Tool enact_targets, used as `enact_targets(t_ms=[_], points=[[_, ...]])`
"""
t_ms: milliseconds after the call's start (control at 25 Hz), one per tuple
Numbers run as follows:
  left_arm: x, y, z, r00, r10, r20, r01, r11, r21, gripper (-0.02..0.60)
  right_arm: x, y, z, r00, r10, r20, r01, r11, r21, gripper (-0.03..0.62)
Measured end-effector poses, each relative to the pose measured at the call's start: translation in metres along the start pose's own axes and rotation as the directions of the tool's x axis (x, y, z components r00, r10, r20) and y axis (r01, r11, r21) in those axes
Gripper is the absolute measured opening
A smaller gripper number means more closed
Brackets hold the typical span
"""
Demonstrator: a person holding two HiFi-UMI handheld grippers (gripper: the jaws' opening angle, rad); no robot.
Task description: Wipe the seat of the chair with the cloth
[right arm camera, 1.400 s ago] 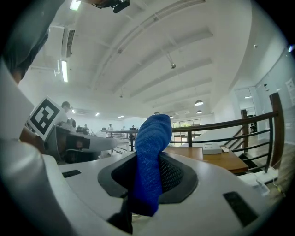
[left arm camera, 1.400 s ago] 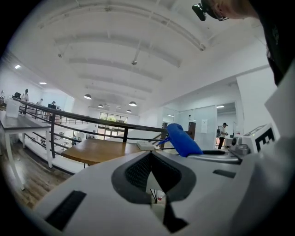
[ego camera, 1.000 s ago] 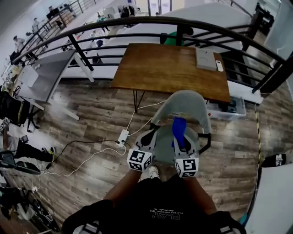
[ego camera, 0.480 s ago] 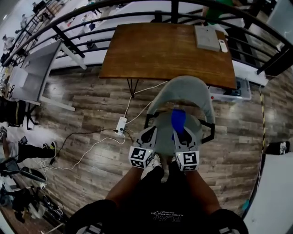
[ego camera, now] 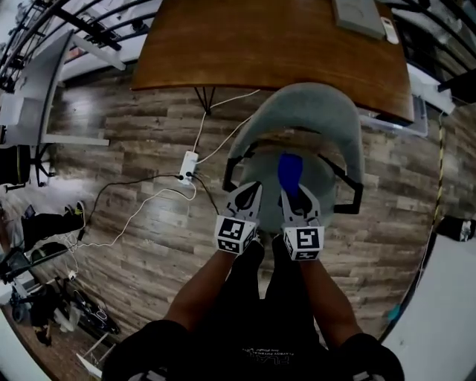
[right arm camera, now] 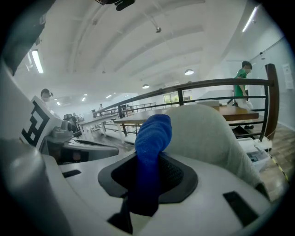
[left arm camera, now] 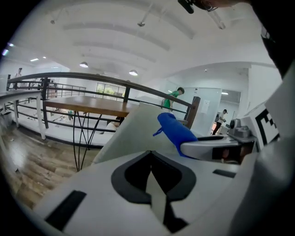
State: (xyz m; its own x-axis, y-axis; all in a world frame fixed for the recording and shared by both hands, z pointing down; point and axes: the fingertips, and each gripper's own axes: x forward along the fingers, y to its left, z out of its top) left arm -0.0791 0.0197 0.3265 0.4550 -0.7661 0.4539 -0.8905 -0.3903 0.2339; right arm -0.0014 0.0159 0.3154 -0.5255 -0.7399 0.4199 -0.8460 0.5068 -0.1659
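Observation:
A grey chair stands in front of me in the head view, its curved backrest (ego camera: 305, 111) far and its seat (ego camera: 260, 175) near. My right gripper (ego camera: 291, 195) is shut on a blue cloth (ego camera: 288, 171), which sticks up from the jaws over the seat. In the right gripper view the cloth (right arm camera: 152, 136) fills the right gripper (right arm camera: 147, 161), with the backrest (right arm camera: 205, 133) behind. My left gripper (ego camera: 249, 195) hovers beside it over the seat's left part. The left gripper (left arm camera: 151, 160) is shut on nothing, and the cloth (left arm camera: 177, 131) shows to its right.
A wooden table (ego camera: 223, 45) stands just beyond the chair, with a grey flat item (ego camera: 358, 16) on it. A white power strip (ego camera: 187, 165) and cables lie on the plank floor at the left. Black armrests (ego camera: 349, 190) flank the seat. A railing (left arm camera: 92, 78) runs behind.
The view has closed in on the chair, which now looks larger. Both grippers sit a little farther over the seat, side by side. The cloth stays in the right gripper.

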Motion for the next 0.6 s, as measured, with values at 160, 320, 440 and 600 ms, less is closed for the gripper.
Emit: enact_targets(t_ms=[160, 320, 440, 600], points=[[0.023, 0.013, -0.031, 0.999, 0.009, -0.038, -0.01, 1.0, -0.024, 0.006, 0.032, -0.005, -0.034, 0.999, 0.012, -0.049, -0.012, 1.0, 0.009, 0.109], [0.041, 0.029, -0.06, 0.998, 0.017, -0.053, -0.018, 1.0, -0.017, 0.006, 0.061, -0.01, -0.067, 0.996, 0.018, -0.083, -0.016, 1.0, 0.024, 0.109], [0.051, 0.04, -0.081, 0.998, 0.02, -0.068, -0.022, 0.999, -0.028, 0.006, 0.08, -0.013, -0.093, 0.993, 0.03, -0.11, -0.027, 0.999, 0.033, 0.109], [0.061, 0.054, -0.109, 0.996, 0.034, -0.088, -0.039, 0.997, -0.062, 0.006, 0.099, -0.013, -0.123, 0.987, 0.052, -0.149, -0.051, 0.999, 0.012, 0.109]])
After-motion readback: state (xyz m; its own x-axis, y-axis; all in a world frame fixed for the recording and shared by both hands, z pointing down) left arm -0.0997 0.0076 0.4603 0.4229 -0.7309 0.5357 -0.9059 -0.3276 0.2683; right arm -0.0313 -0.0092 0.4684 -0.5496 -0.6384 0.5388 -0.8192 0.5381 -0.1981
